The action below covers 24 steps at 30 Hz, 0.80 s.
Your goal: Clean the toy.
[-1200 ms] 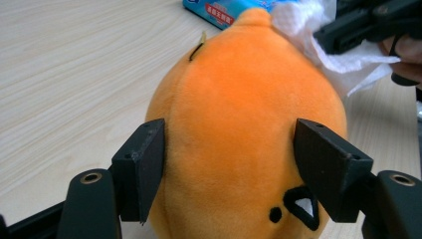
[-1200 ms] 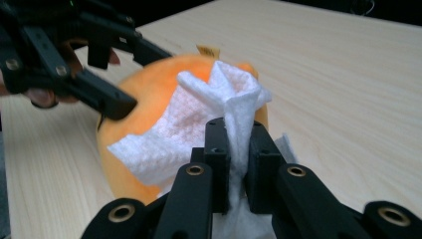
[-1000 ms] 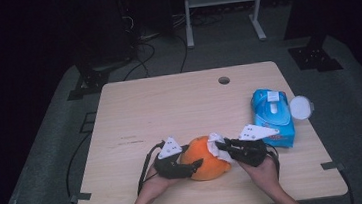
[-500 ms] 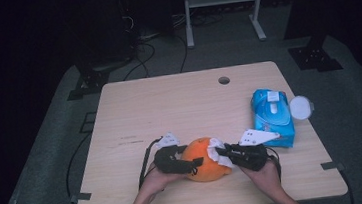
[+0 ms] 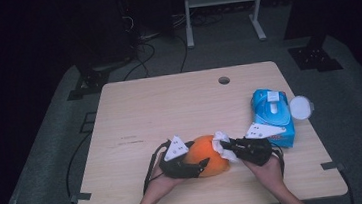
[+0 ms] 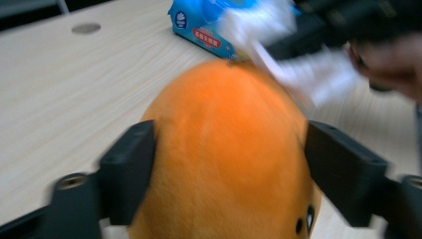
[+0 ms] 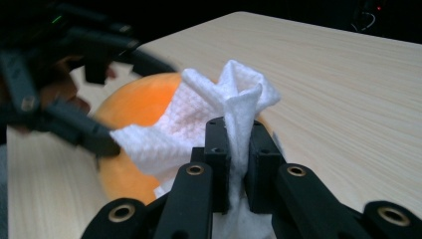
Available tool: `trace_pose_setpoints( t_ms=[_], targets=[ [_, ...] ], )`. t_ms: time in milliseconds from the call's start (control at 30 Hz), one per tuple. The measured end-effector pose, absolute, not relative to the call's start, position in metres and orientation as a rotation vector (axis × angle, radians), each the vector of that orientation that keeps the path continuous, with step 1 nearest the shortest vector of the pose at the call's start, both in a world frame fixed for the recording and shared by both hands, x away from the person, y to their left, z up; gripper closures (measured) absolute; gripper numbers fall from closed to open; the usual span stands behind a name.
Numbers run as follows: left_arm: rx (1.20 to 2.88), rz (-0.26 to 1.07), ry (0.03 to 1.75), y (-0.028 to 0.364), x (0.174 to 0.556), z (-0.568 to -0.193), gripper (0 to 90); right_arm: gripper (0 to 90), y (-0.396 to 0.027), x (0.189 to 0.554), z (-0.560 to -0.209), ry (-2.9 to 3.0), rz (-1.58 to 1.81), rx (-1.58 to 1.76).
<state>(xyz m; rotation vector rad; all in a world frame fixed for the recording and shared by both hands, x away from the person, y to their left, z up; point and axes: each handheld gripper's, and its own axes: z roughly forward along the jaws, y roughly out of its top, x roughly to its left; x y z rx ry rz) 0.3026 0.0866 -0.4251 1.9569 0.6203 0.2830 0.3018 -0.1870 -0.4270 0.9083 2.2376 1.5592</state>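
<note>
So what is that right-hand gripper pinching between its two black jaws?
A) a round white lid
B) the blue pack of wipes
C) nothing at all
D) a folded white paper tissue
D: in the right gripper view the right gripper has its jaws shut on the crumpled white paper tissue, which lies against the round orange plush toy.

At lower centre, the right gripper (image 7: 238, 164) clamps a white wipe (image 7: 219, 107) between its jaws. The wipe drapes over an orange plush toy (image 7: 137, 107) at centre left. The left gripper (image 7: 64, 99) sits blurred at upper left.

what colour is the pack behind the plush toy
Blue pack with a white lid; the high view shows it best.
</note>
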Motion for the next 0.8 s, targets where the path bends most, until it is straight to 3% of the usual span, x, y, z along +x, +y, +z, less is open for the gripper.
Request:
trace_pose_setpoints(
  t_ms=[100, 233, 300, 433, 700, 800],
  targets=[
    [1.945, 0.228, 0.675, 0.091, 0.308, -0.427, 17.5, 81.5, -0.175, 0.291, -0.425, 2.27, 1.54, 0.831],
    [1.99, 0.273, 0.661, 0.092, 0.304, -0.431, 31.3, 81.5, -0.168, 0.29, -0.42, 2.28, 1.499, 0.779],
    [2.001, 0.277, 0.655, 0.093, 0.303, -0.43, 32.8, 81.5, -0.175, 0.296, -0.42, 2.26, 1.525, 0.836],
    [2.0, 0.287, 0.651, 0.091, 0.303, -0.431, 32.9, 81.5, -0.187, 0.301, -0.422, 2.222, 1.523, 0.911],
    [2.035, 0.327, 0.569, 0.085, 0.293, -0.427, 32.6, 81.4, -0.17, 0.295, -0.415, 2.259, 1.515, 0.831],
    [2.011, 0.297, 0.591, 0.089, 0.298, -0.423, 22.3, 81.5, -0.175, 0.294, -0.419, 2.277, 1.522, 0.838]
  ],
)
